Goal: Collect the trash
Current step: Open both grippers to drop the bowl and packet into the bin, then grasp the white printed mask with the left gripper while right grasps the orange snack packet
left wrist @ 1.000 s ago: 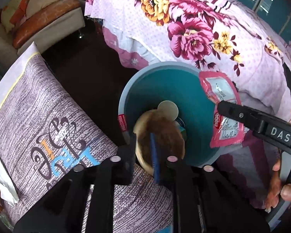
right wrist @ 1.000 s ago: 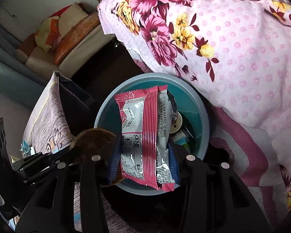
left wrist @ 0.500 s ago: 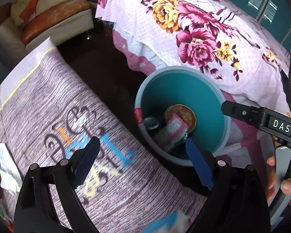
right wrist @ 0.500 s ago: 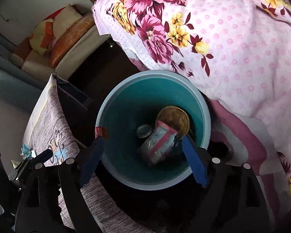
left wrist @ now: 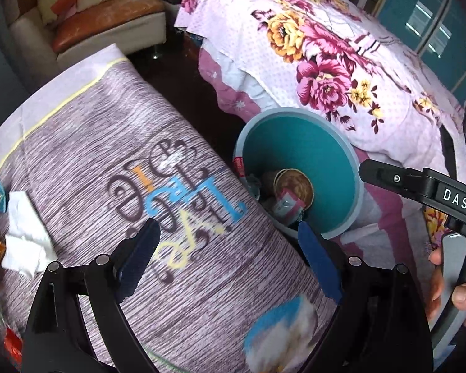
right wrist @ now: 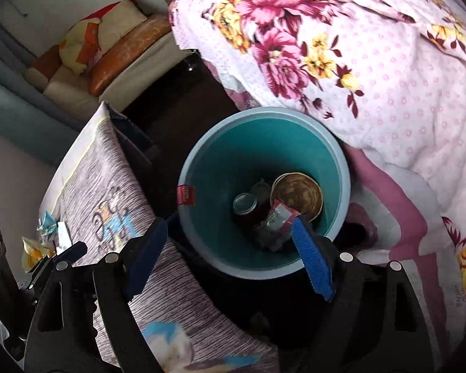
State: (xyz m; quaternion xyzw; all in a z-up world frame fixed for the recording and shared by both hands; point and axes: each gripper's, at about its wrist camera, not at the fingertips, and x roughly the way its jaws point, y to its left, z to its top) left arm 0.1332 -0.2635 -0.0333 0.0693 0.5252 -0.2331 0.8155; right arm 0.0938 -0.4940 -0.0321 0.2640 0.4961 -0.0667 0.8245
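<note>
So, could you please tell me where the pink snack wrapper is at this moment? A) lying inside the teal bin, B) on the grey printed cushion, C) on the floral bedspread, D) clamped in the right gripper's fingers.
A: the pink snack wrapper lies at the bottom of the teal bin, against the brown paper bowl, while the right gripper stands open and empty above the rim.
</note>
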